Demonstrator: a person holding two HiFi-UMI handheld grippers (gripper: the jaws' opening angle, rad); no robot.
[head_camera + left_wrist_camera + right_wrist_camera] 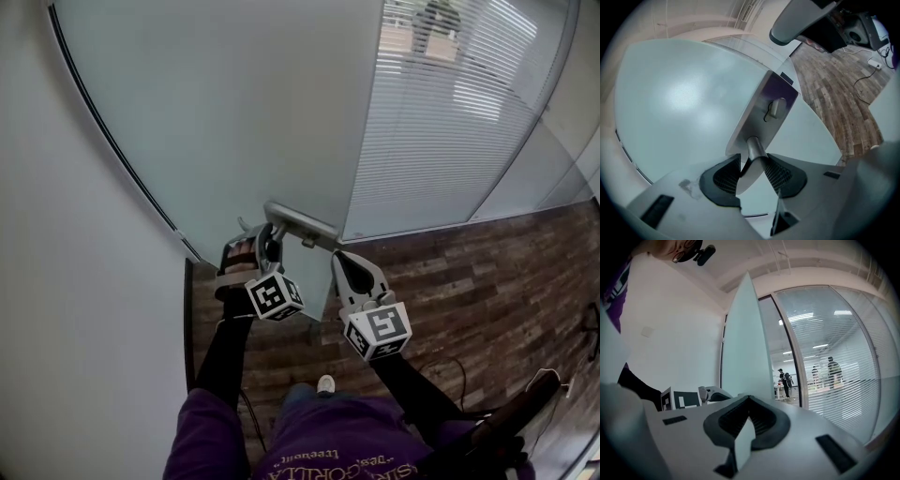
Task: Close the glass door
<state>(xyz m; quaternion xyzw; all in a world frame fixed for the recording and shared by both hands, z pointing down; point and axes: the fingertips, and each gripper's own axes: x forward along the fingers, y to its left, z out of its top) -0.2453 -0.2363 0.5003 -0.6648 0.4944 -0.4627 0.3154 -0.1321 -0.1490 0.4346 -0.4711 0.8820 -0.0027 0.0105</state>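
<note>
Left tool (751,168) was clamped on the handle (754,147), likely to steer the swing. Right tool (747,400), jaws together and empty, sat beside it. Glass door (745,343) ahead of both stood ajar.
</note>
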